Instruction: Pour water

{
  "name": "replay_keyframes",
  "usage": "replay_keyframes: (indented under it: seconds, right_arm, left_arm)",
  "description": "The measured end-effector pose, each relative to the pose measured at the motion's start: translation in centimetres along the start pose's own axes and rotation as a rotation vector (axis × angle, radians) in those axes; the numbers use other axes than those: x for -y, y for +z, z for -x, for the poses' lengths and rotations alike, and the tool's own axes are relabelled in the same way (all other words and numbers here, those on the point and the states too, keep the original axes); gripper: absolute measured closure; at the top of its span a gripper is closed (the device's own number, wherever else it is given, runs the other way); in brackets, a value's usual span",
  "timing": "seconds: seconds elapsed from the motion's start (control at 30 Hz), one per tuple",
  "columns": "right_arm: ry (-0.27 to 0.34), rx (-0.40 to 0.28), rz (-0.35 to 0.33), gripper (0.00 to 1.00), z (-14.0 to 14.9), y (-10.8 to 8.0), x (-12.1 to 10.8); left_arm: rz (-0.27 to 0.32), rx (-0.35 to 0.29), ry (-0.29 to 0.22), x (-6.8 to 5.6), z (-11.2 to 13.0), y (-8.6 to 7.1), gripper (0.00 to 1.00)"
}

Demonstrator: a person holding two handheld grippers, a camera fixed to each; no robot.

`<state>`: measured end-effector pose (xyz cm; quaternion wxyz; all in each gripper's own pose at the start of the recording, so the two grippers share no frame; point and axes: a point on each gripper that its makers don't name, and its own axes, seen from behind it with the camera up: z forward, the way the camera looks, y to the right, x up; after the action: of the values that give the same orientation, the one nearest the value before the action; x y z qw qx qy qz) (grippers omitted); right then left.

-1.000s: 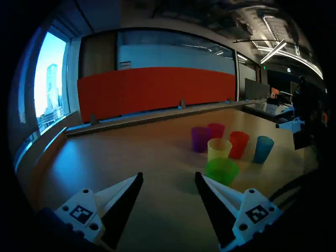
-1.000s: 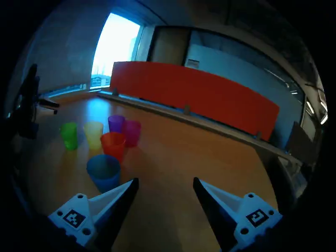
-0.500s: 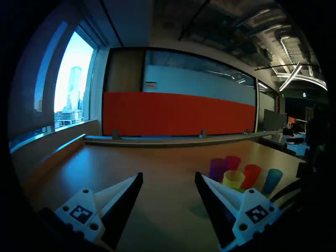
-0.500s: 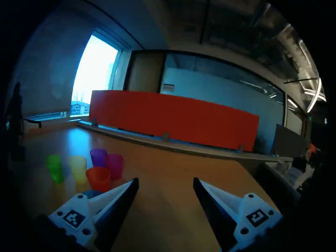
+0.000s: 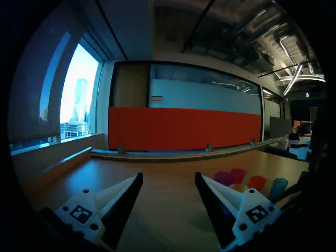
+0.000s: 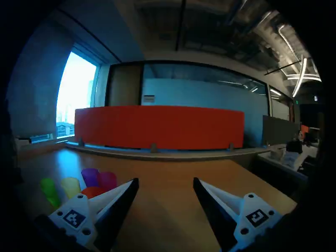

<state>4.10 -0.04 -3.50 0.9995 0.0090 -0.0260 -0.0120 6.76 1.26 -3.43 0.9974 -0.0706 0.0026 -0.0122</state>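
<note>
**Both grippers empty; cups on desk, near side of red divider**

Left gripper [image 5: 168, 177]: fingers spread wide, nothing between them. Right gripper [image 6: 166, 179]: same, fingers wide and empty.

Left gripper view: cups stand clustered on the desk [image 5: 168, 166], on the near side of the red divider [image 5: 185, 128] and toward its right end. They are partly behind one finger. From the left they are purple cup [image 5: 221, 178], pink cup [image 5: 237, 174], yellow cup [image 5: 237, 187], red cup [image 5: 256, 182] and blue cup [image 5: 279, 185].

Right gripper view: the cluster sits on the near side of the divider, below its left end. Green cup [image 6: 49, 190] is outermost; the red cup is half hidden behind a finger.

Contents of the cups: cannot tell.

The divider stands along the desk's far edge. Window [image 5: 77, 109] is left of the divider, bright.
</note>
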Motion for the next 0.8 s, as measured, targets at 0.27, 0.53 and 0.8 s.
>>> replay_keyframes:
  seconds: [0.27, 0.53, 0.8]
  right_arm:
    - [0.017, 0.0, 0.028, 0.0, -0.2, -0.1, -0.4]
    - [0.001, 0.0, 0.036, 0.0, -1.6, -0.2, 0.1]
    - [0.013, 0.0, 0.041, 0.0, -2.5, -0.4, 0.4]
  left_arm:
    - [-0.048, -0.021, 0.014, 0.8, 0.1, 0.1, 0.08]
    - [-0.126, -0.038, -0.01, 2.3, -0.1, 0.4, 0.08]
    - [-0.189, -0.043, 0.0, 3.4, 0.8, 0.7, 0.08]
